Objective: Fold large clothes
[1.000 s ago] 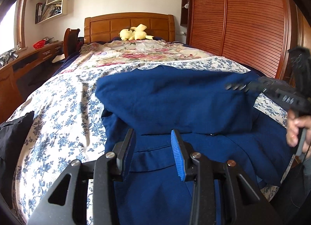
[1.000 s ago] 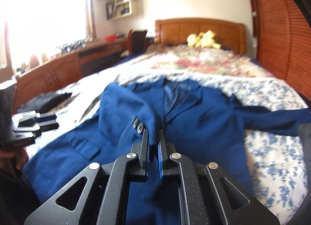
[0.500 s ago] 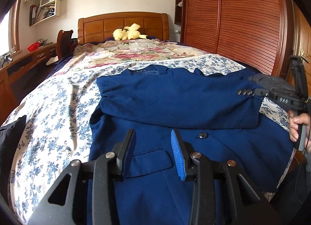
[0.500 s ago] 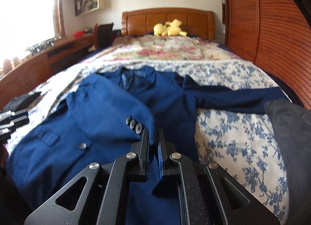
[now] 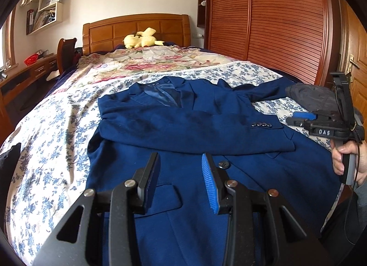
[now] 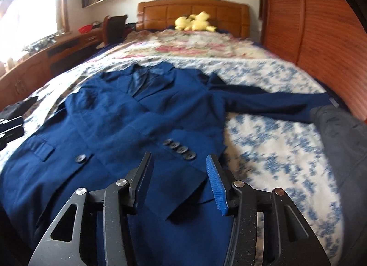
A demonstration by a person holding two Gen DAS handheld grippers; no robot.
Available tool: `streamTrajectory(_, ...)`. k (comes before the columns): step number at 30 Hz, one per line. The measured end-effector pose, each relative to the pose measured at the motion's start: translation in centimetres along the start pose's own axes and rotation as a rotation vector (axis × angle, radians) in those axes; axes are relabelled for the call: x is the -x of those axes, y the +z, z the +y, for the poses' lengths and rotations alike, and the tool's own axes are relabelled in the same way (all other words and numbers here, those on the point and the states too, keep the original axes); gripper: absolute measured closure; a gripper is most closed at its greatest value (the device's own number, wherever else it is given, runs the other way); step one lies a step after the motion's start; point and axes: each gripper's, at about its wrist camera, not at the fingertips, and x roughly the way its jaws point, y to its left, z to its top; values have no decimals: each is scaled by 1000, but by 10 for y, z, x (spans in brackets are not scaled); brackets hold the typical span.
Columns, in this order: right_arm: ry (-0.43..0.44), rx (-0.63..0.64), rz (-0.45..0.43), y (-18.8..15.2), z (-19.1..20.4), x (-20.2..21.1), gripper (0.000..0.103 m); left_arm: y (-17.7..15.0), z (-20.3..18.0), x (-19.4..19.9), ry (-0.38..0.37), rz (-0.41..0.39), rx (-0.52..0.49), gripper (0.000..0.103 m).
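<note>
Both tongs gape empty, right gripper (image 6: 179,174) jaws just opening off the folded sleeve cuff (image 6: 183,162) of the navy-blue wool blazer (image 5: 183,128) on the floral bedspread (image 5: 45,151), left gripper (image 5: 180,181) hovering; loose sleeve may slide unfolded.

- Navy blue suit jacket (image 5: 183,174), lying front-up and flat on floral bedspread, collar toward headboard.
- One sleeve (image 6: 128,126) folded across chest, cuff with four dark buttons (image 6: 180,147) resting on front panel.
- Other sleeve (image 6: 270,103) stretched straight out sideways over bedspread.
- Single front button (image 6: 80,158) and flap pocket (image 6: 42,150) showing; lapels open, lining visible.
</note>
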Motion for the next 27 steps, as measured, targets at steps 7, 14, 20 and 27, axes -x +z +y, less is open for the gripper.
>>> streamTrajectory(7,47,60,113,-17,18,-28,55,3,-11,-4,-4,4,-17,67)
streamTrajectory(14,19,76,198,-27,21,-48,54,5,-20,-4,14,1,-50,67)
streamTrajectory(20,25,72,193,-28,19,-49,54,12,-21,-11,42,-20,-60,66)
streamTrajectory(27,41,56,178,-28,16,-51,53,19,-23,-38,17,-26,-27,66)
